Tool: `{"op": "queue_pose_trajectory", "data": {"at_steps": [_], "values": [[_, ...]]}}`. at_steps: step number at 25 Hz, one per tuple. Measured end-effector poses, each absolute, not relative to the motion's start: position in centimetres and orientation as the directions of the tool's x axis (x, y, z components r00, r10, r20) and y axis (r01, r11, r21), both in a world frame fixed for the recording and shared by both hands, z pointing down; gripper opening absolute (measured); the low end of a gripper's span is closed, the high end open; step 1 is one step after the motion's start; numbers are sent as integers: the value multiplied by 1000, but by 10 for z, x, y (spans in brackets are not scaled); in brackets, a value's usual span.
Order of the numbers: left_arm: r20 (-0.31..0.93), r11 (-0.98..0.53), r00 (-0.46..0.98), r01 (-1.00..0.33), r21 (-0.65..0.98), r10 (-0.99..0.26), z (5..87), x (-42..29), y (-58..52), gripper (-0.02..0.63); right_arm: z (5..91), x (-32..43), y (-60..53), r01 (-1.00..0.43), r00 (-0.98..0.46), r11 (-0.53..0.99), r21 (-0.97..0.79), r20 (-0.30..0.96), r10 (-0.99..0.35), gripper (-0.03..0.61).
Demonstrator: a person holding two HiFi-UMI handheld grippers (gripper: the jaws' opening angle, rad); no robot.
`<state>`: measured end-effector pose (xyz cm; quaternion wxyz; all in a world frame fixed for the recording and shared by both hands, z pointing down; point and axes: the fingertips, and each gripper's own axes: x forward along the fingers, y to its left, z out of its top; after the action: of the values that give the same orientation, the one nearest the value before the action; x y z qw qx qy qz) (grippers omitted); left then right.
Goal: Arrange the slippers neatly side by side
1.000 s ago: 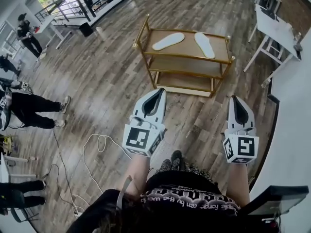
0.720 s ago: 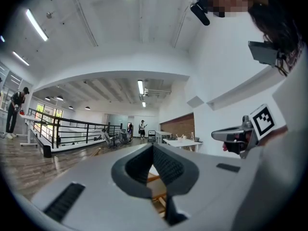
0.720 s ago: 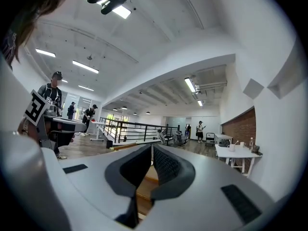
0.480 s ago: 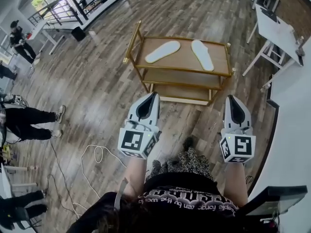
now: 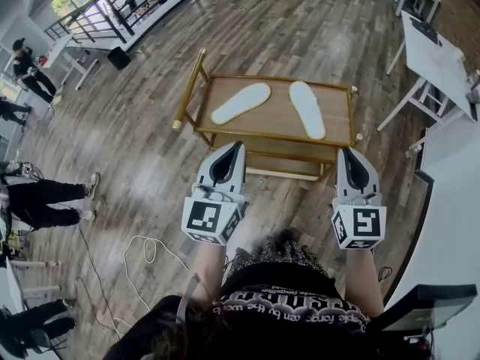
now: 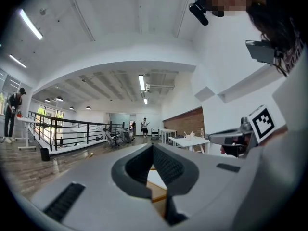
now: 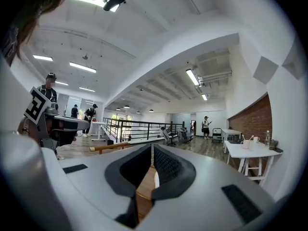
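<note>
Two flat white slippers lie on the top board of a gold-framed wooden shelf (image 5: pixel 276 79). The left slipper (image 5: pixel 241 103) is angled, with its far end turned right. The right slipper (image 5: pixel 307 109) lies nearly straight, a wide gap apart from the other. My left gripper (image 5: pixel 239 145) is shut and empty, held level short of the shelf's near left side. My right gripper (image 5: pixel 346 151) is also shut and empty, just before the near right corner. In the left gripper view, a strip of white slipper (image 6: pixel 155 177) shows below the closed tips (image 6: pixel 153 146). The right gripper view shows the closed tips (image 7: pixel 153 147) over wood (image 7: pixel 143 189).
White tables (image 5: pixel 439 47) stand to the right of the shelf. People (image 5: pixel 45 193) stand at the left, and a white cable (image 5: pixel 146 250) loops on the plank floor. A black railing (image 5: pixel 127 6) runs along the far left. The shelf has lower boards.
The person has walked toward the shelf. Both grippers now sit right at its near edge, where before they were well short of it. The slippers have not shifted on the board.
</note>
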<state>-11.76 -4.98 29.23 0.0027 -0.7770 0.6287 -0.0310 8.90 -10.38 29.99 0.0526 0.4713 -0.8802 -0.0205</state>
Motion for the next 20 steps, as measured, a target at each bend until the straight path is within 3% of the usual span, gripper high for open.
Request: {"op": "queue_pose_trajectory", "data": {"at_steps": [11, 20], "values": [[80, -193, 191, -981, -23, -978, 306, -132, -115, 2, 320, 75, -177, -814, -570, 578, 57, 115, -814, 5], [102, -259, 257, -966, -8, -961, 323, -157, -203, 0, 335, 47, -247, -848, -515, 528, 58, 152, -844, 6]]}}
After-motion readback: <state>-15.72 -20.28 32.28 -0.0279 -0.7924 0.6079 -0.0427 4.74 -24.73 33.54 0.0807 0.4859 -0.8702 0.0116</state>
